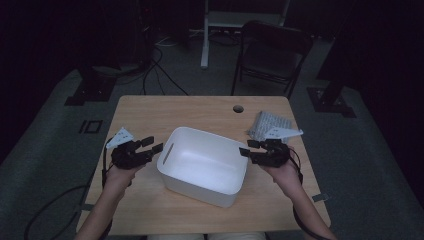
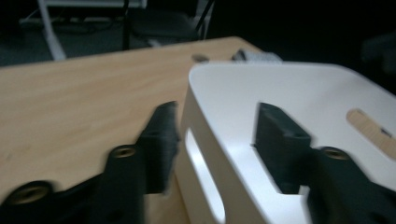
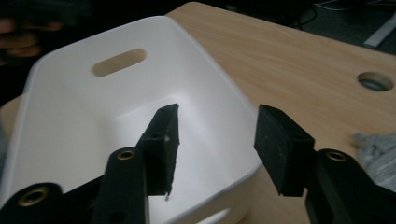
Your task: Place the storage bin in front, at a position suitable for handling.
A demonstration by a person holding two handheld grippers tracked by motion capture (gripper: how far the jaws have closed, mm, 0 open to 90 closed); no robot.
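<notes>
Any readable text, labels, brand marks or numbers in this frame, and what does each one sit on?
No text can be read.
White bin: plain, no label or brand mark in the high view or either gripper view.
Grey patterned cloth: fine print-like pattern, too small and dim to tell whether it holds letters.
Wooden table: bare, no markings.

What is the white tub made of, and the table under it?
The tub looks like smooth moulded plastic: even white walls, rounded corners, a cut-out handle slot, a soft sheen. The table looks like wood or a wood-look laminate: pale brown with fine grain lines and a matt surface. Which one, the look leaves open.
</notes>
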